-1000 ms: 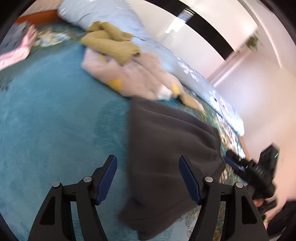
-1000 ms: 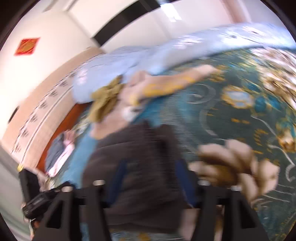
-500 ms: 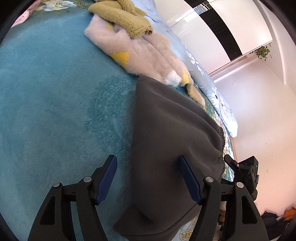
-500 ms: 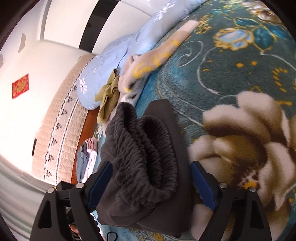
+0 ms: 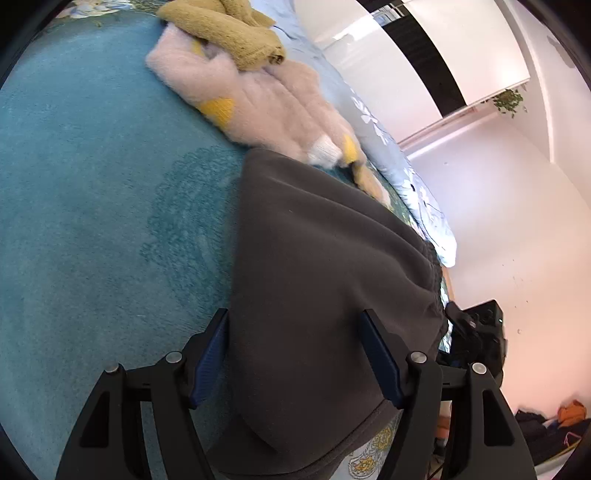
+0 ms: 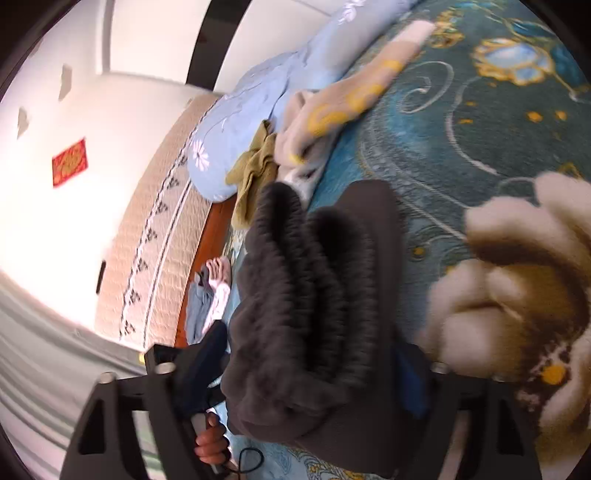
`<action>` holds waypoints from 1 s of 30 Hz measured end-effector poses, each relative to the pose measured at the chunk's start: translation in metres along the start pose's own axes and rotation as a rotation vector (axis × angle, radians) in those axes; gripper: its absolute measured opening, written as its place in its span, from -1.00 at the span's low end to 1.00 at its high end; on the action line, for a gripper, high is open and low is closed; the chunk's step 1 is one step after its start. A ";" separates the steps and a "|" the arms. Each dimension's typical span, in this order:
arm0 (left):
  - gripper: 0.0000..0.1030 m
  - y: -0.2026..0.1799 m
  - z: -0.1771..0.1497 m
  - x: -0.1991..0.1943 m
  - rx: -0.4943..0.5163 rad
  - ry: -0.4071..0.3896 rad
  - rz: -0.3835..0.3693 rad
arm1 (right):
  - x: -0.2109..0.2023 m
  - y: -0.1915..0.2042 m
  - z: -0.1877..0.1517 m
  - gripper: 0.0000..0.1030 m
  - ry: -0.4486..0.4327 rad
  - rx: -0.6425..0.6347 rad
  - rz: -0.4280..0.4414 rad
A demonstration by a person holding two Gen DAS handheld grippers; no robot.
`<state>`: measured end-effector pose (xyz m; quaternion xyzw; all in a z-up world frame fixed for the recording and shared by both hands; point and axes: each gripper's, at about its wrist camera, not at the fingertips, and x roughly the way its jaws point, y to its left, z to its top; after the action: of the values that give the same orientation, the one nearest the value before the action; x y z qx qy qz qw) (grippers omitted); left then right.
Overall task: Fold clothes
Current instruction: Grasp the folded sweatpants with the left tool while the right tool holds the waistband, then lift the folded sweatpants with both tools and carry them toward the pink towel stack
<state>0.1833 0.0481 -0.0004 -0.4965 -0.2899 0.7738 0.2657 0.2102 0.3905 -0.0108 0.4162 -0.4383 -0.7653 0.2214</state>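
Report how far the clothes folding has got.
Done: no folded pile is visible. In hand: the dark grey garment lies between the open left tool and right tool, its waistband bunched. Left: the fluffy pink garment and olive piece lie heaped.

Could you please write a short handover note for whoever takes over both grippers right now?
Left gripper: open, straddling the hem end of the dark grey trousers, not clamped.
Right gripper: open around the bunched elastic waistband, no grip yet.
The trousers lie on the teal bedspread; they look folded over lengthwise.
Unfolded: a pink fleece jacket with an olive top on it, near the blue pillow.
Left: finish the trousers, then fold those two.
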 end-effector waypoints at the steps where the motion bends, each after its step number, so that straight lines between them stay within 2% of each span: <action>1: 0.37 0.000 0.000 0.000 0.001 0.001 -0.006 | 0.001 -0.005 0.000 0.35 0.008 0.015 -0.017; 3: 0.37 0.001 0.001 0.001 -0.002 -0.001 -0.012 | 0.003 -0.003 0.000 0.31 0.014 0.005 -0.033; 7: 0.23 -0.008 0.002 0.003 0.049 -0.001 0.016 | 0.011 0.012 -0.005 0.31 0.019 -0.102 -0.123; 14: -0.03 -0.018 0.001 -0.002 0.133 -0.015 0.041 | 0.004 0.025 -0.013 0.17 -0.046 -0.129 -0.162; 23: -0.15 -0.009 0.002 -0.036 0.184 -0.055 0.015 | 0.004 0.067 -0.036 0.12 -0.084 -0.184 -0.143; 30: -0.15 0.013 0.018 -0.093 0.184 -0.165 0.005 | 0.038 0.122 -0.040 0.11 -0.053 -0.262 -0.103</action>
<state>0.1988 -0.0298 0.0539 -0.4051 -0.2374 0.8361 0.2835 0.2190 0.2810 0.0663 0.3851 -0.3184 -0.8371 0.2226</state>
